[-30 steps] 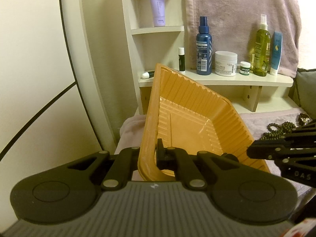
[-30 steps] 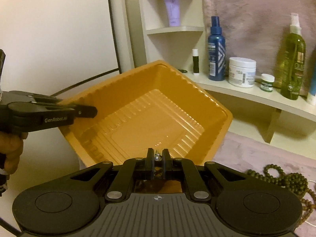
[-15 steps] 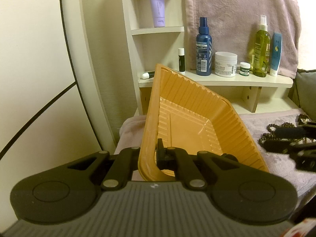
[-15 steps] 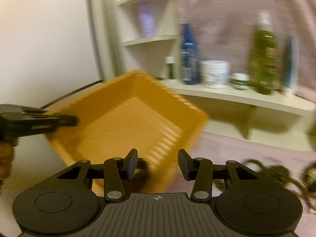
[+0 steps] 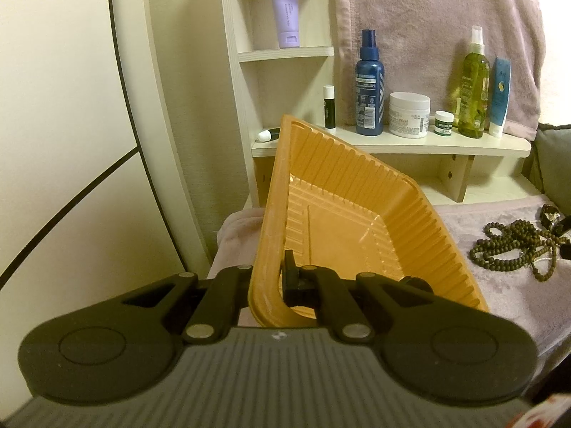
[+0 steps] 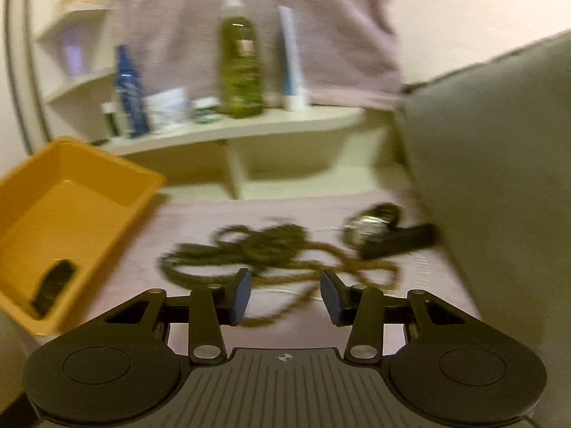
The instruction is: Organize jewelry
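My left gripper [image 5: 271,278] is shut on the near rim of an orange plastic tray [image 5: 342,228] and holds it tilted above the pink cloth. The tray also shows at the left of the right wrist view [image 6: 71,207], with a dark item [image 6: 53,287] lying in it. My right gripper [image 6: 285,294] is open and empty, just above a tangle of dark green and brown bead necklaces [image 6: 257,253]. The beads also lie at the right in the left wrist view [image 5: 514,249]. A watch [image 6: 378,223] lies beyond them. The right wrist view is blurred.
A white shelf [image 5: 392,142] at the back holds a blue spray bottle [image 5: 369,82], a white jar [image 5: 408,114], a green bottle [image 5: 473,85] and tubes. A grey cushion [image 6: 499,178] stands at the right. A pink cloth [image 5: 499,221] covers the surface.
My right gripper opened, let go of a small item over the tray, and swung right toward the beads. The left gripper and tray stayed still.
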The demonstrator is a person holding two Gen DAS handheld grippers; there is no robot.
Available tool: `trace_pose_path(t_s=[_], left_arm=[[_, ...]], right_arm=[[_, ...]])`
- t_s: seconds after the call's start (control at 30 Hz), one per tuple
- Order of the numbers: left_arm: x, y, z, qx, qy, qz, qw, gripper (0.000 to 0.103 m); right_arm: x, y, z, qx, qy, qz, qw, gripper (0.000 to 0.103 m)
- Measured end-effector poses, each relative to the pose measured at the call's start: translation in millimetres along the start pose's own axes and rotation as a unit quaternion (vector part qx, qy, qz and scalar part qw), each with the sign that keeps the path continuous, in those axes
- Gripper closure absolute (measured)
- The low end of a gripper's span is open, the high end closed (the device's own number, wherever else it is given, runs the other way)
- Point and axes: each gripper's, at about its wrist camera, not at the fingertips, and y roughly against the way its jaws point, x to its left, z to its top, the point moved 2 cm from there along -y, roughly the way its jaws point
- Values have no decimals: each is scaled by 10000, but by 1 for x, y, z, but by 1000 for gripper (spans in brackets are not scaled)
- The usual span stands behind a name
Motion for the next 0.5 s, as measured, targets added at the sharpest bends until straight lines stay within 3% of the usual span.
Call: trace_pose_path(t_s=[0.07, 0.27, 0.5], left_arm=[[0, 0, 0, 7, 7, 3, 10000, 99], [0, 0, 0, 9, -5, 13, 10000, 99], [-1, -1, 0, 19, -18, 26, 10000, 99]], right_arm=[[-10, -2, 0, 16, 85, -241, 9997, 74], [-29, -11, -4, 86, 252, -722, 9970, 76], [-33, -21, -9, 231, 278, -803, 9961, 76]])
